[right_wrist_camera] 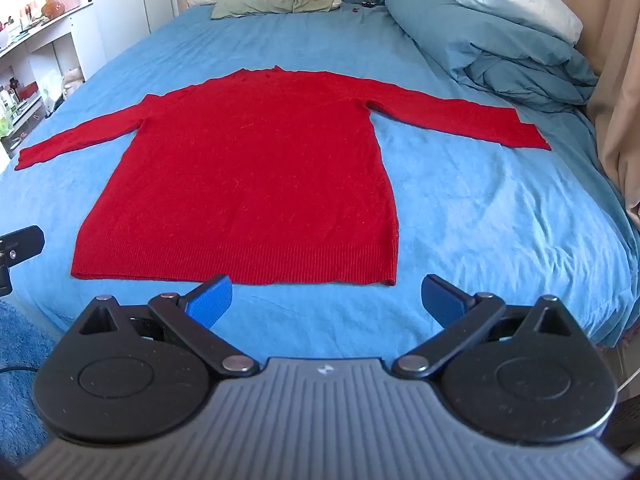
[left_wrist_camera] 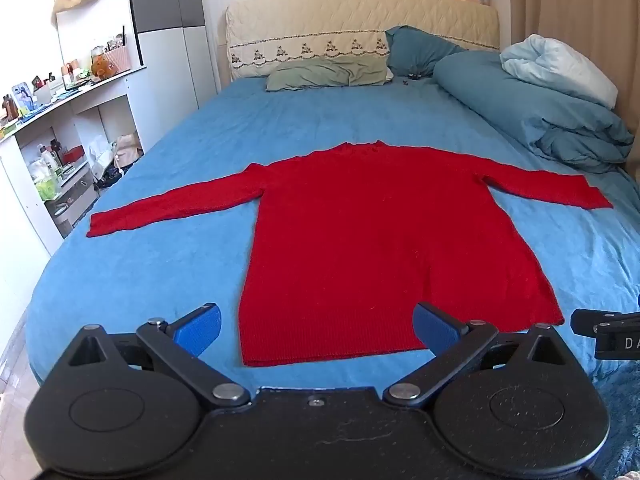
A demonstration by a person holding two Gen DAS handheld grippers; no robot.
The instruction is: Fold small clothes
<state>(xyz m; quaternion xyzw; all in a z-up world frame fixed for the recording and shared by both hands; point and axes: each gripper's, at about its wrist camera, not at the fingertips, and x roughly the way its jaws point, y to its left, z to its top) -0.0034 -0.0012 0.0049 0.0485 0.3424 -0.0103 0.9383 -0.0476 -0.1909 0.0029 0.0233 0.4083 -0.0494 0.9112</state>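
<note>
A red long-sleeved sweater (left_wrist_camera: pixel 360 232) lies flat on the blue bed sheet (left_wrist_camera: pixel 160 272), both sleeves spread out sideways, hem toward me. It also shows in the right wrist view (right_wrist_camera: pixel 248 184). My left gripper (left_wrist_camera: pixel 316 326) is open and empty, hovering just in front of the hem near its left half. My right gripper (right_wrist_camera: pixel 326 298) is open and empty, just in front of the hem near its right corner. Part of the right gripper shows at the left wrist view's right edge (left_wrist_camera: pixel 608 334).
Pillows (left_wrist_camera: pixel 332 72) and a bunched blue duvet (left_wrist_camera: pixel 532 108) lie at the head and right side of the bed. A white shelf unit (left_wrist_camera: pixel 60 132) with clutter stands left of the bed. A curtain (right_wrist_camera: pixel 620 92) hangs on the right.
</note>
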